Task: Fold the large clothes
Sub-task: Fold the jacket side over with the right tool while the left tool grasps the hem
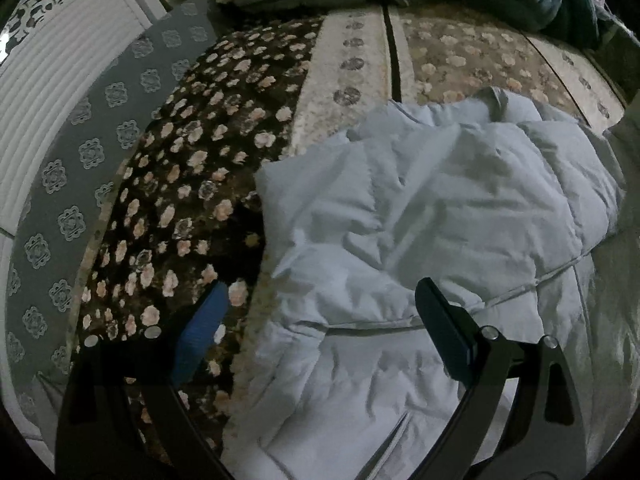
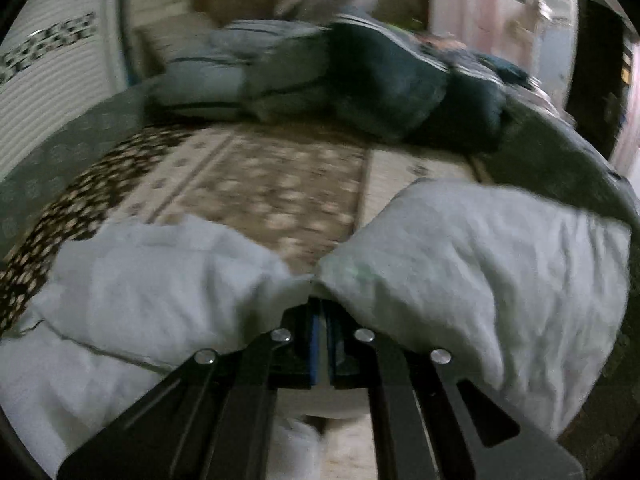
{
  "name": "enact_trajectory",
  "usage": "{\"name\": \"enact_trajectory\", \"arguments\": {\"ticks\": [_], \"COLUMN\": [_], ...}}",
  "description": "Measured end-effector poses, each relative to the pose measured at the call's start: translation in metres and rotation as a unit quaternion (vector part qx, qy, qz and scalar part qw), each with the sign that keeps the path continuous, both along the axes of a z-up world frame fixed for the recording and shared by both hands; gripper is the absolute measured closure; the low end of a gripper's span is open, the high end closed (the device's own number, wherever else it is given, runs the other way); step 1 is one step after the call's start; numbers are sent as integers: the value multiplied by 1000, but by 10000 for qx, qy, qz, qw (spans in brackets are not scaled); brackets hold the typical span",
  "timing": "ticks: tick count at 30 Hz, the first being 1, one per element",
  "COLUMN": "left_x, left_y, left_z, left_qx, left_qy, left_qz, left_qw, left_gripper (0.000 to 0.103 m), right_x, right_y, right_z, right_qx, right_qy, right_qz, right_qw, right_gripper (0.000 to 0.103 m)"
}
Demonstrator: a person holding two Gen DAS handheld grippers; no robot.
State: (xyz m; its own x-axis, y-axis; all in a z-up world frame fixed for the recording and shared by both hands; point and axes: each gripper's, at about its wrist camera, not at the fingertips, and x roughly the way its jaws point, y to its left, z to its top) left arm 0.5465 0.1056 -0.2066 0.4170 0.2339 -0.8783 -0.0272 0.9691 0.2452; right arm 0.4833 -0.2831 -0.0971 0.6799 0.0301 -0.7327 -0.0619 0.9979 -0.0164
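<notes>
A pale padded jacket [image 1: 420,240] lies crumpled on a flower-patterned bed cover [image 1: 192,168]. My left gripper [image 1: 320,312] is open and empty, held above the jacket's left edge; its blue-padded finger is over the dark cover and the other finger is over the jacket. In the right wrist view my right gripper [image 2: 322,312] is shut on a bunched fold of the jacket [image 2: 460,264], which puffs out on both sides of the fingers and hides the tips. The view is blurred.
Grey pillows [image 2: 240,76] and a dark blue blanket [image 2: 392,84] are piled at the far end of the bed. A white ribbed panel [image 1: 52,112] stands along the left side. The beige flowered cover [image 2: 272,184] lies between the jacket and the pillows.
</notes>
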Motion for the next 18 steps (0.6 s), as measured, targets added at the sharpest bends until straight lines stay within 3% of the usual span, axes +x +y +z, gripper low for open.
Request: {"name": "enact_trajectory", "arguments": {"ticks": [6,13,16,18], "left_x": [-6,-4,-3,-2], "left_y": [12,18,15,16], "left_z": [16,37,33,27], "left_qx": [59,64,167,83], "left_qy": [-104,-310,-362,-314], "left_qz": [57,10,-82,-130], "left_qw": [9999,9995,9992,9994], "left_gripper": [9,9,9,9], "right_x": [1,-9,-5,4], "right_y": [49,119,137,150], "right_z": [18,59,48,18], "right_qx": [638,838,911,795], "right_qy": [-56,-286,-24,401], "right_qz": [519,1362,1581,1615], "right_qw": [9966,9867,9832,9828], "right_gripper": [101,101,101,101]}}
